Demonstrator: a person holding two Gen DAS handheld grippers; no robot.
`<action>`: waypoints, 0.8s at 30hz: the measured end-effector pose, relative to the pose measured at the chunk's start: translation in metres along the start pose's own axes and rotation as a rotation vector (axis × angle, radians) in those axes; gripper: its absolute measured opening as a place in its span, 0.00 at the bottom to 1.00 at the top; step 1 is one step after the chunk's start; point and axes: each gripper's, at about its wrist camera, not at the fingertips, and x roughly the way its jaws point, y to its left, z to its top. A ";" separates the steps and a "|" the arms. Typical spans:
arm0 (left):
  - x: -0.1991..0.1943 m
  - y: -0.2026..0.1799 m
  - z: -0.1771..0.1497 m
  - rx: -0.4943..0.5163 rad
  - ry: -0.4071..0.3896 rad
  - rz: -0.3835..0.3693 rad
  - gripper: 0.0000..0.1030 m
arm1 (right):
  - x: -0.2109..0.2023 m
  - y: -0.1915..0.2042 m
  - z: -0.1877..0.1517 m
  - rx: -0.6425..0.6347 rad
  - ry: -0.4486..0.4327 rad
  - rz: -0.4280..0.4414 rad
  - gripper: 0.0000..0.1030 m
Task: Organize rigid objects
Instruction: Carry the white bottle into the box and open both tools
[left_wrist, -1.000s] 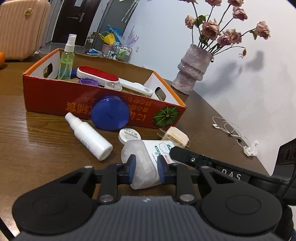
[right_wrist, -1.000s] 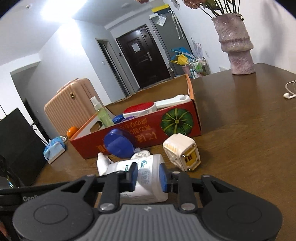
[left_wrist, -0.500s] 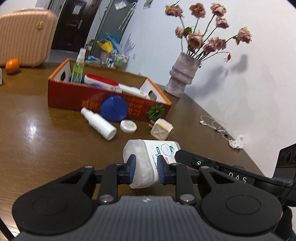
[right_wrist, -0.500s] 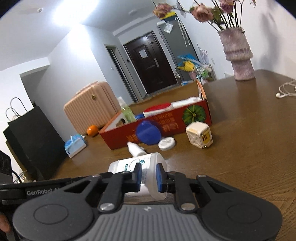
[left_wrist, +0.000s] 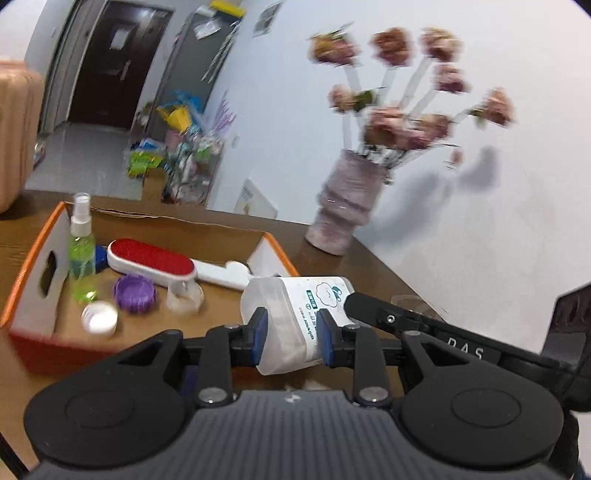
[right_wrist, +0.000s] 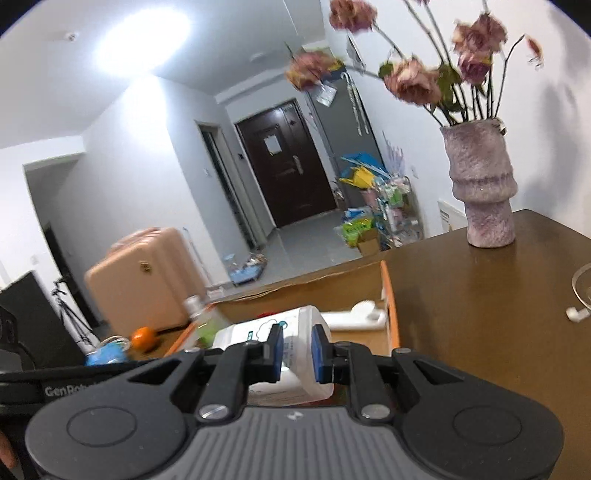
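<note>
The left gripper (left_wrist: 290, 338) is clamped on one end of a white plastic bottle (left_wrist: 295, 317), its blue pads pressed against the translucent sides; the right gripper (right_wrist: 297, 350) pinches the other end of the same bottle (right_wrist: 295, 332), so the bottle hangs between the two, on its side, lifted clear of the worktop (right_wrist: 480, 314) and over the near right part of the orange cardboard box (left_wrist: 22, 280).

From left to right inside the box, in the left wrist view: a green spray bottle (left_wrist: 81, 254) stands upright by the left wall, a small white cap (left_wrist: 99, 319) lies in front of it, then a purple lid (left_wrist: 133, 293), a clear cup (left_wrist: 183, 297), and behind these a white lint brush with a red pad (left_wrist: 151, 258), its handle reaching toward the right wall.

Beyond the box, further right, a pinkish vase (left_wrist: 347, 206) of dried roses stands on the worktop near the wall. In the right wrist view an orange (right_wrist: 143, 338) lies at the far left, and white earphones (right_wrist: 576, 314) lie at the right edge.
</note>
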 end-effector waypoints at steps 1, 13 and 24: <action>0.017 0.006 0.007 -0.012 0.011 0.011 0.27 | 0.021 -0.005 0.007 -0.006 0.014 -0.017 0.14; 0.142 0.059 0.034 -0.039 0.172 0.079 0.26 | 0.144 -0.016 0.012 -0.244 0.162 -0.169 0.14; 0.074 0.040 0.052 0.111 0.081 0.188 0.35 | 0.096 0.015 0.041 -0.329 0.084 -0.189 0.16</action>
